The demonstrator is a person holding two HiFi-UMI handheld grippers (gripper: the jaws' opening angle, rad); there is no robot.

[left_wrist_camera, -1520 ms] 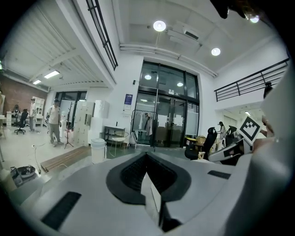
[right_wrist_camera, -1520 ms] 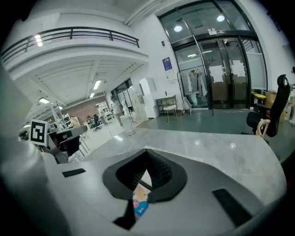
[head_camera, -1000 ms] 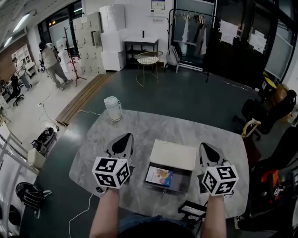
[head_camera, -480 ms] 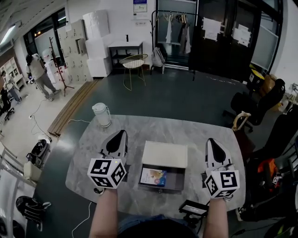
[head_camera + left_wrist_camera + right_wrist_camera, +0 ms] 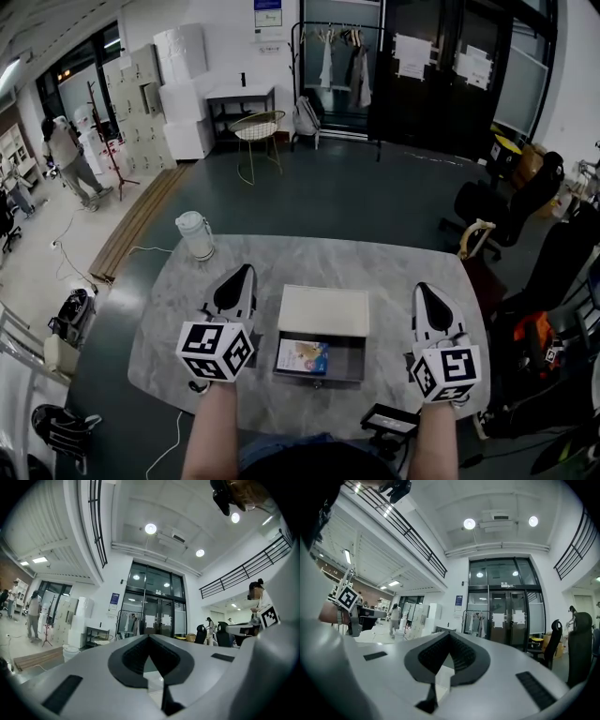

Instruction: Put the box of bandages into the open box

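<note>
The open box (image 5: 349, 360) sits in the middle of the marble table (image 5: 384, 272), its white lid (image 5: 323, 310) folded back on the far side. The box of bandages (image 5: 302, 356), with a blue and orange picture on top, lies flat inside it at the left. My left gripper (image 5: 246, 269) hovers left of the open box, shut and empty, pointing away from me. My right gripper (image 5: 421, 287) hovers to the right, a gap away from the box, also shut and empty. In the left gripper view the left gripper (image 5: 149, 636) has its jaws meeting; in the right gripper view so does the right gripper (image 5: 449, 633).
A white jug (image 5: 194, 234) stands at the table's far left corner. A small black device (image 5: 389, 419) lies at the front edge by my right arm. Dark chairs (image 5: 511, 206) stand right of the table. A person (image 5: 67, 159) walks far off at the left.
Both grippers have lifted a little, and the right one has drawn away from the box to the right. The bandage box stays inside the open box. The head view has tilted up.
</note>
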